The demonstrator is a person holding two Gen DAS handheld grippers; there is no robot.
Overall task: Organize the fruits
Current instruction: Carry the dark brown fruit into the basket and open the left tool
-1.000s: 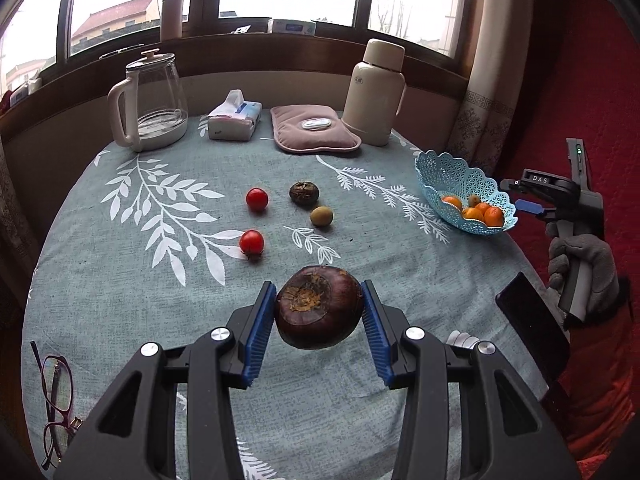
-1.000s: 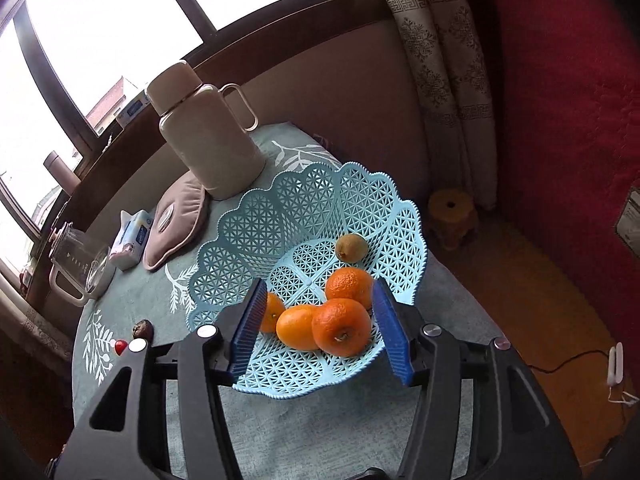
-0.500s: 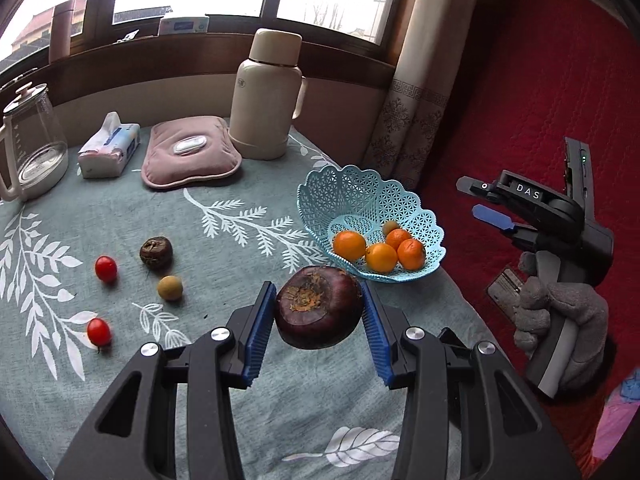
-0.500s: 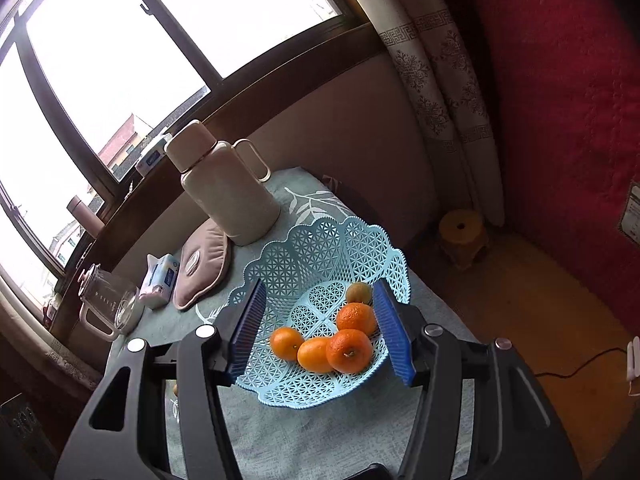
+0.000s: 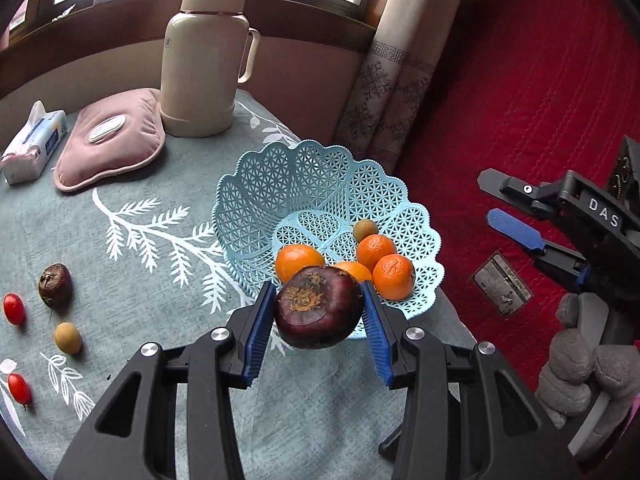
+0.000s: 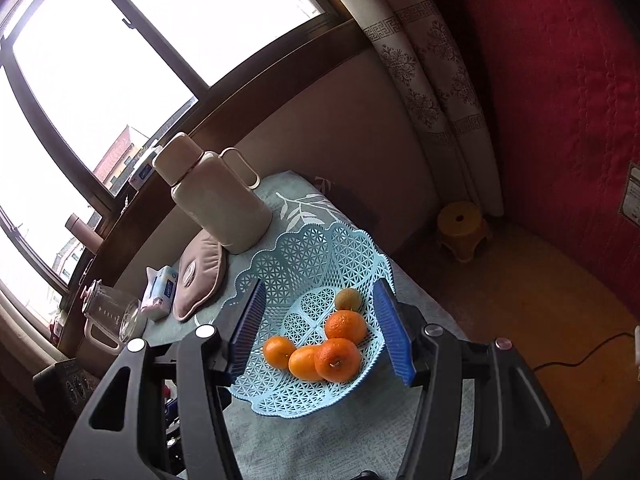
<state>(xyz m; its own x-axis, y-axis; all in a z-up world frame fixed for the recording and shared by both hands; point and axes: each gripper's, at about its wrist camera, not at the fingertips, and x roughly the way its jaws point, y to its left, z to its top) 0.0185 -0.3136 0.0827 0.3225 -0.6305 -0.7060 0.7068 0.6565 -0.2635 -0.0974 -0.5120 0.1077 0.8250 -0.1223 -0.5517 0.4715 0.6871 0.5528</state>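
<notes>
Through the left wrist camera I see my left hand-held gripper (image 5: pixel 318 334) clamped on a dark maroon, round fruit with a rough tan crown (image 5: pixel 319 307); both blue ribbed pads press its sides and it hangs clear of the tabletop (image 5: pixel 152 240), just in front of the near rim of the pale blue lattice plastic basket (image 5: pixel 280 184). In the basket lie four oranges (image 5: pixel 393 276) and one small brownish-green fruit (image 5: pixel 364 229). On the teal, leaf-patterned cloth to the left lie a smaller dark brown wrinkled fruit (image 5: pixel 55 285), a small tan round fruit (image 5: pixel 68 337) and two red cherry tomatoes (image 5: pixel 14 309). Further back stand a cream thermos flask with a handle (image 5: pixel 204 52), a pink padded hot-water pouch (image 5: pixel 110 138) and a soft pack of tissues (image 5: pixel 33 148). Off the table's right edge, a grey-gloved hand (image 5: pixel 582 372) grips my right hand-held gripper (image 5: pixel 504 204), its jaws parted with nothing between them.

Through the right wrist camera, the right hand-held gripper (image 6: pixel 322 332) hovers above the basket (image 6: pixel 304 256), jaws partly open and empty; the oranges (image 6: pixel 337 359) and the small brownish-green fruit (image 6: pixel 348 299) appear between the pads but lie well below them. Behind the basket I see the thermos (image 6: pixel 218 200), the pouch (image 6: pixel 200 280), the tissues (image 6: pixel 159 292) and a clear glass kettle (image 6: pixel 108 320). A small yellow stool (image 6: pixel 462 228) stands on the floor beside the curtain.
</notes>
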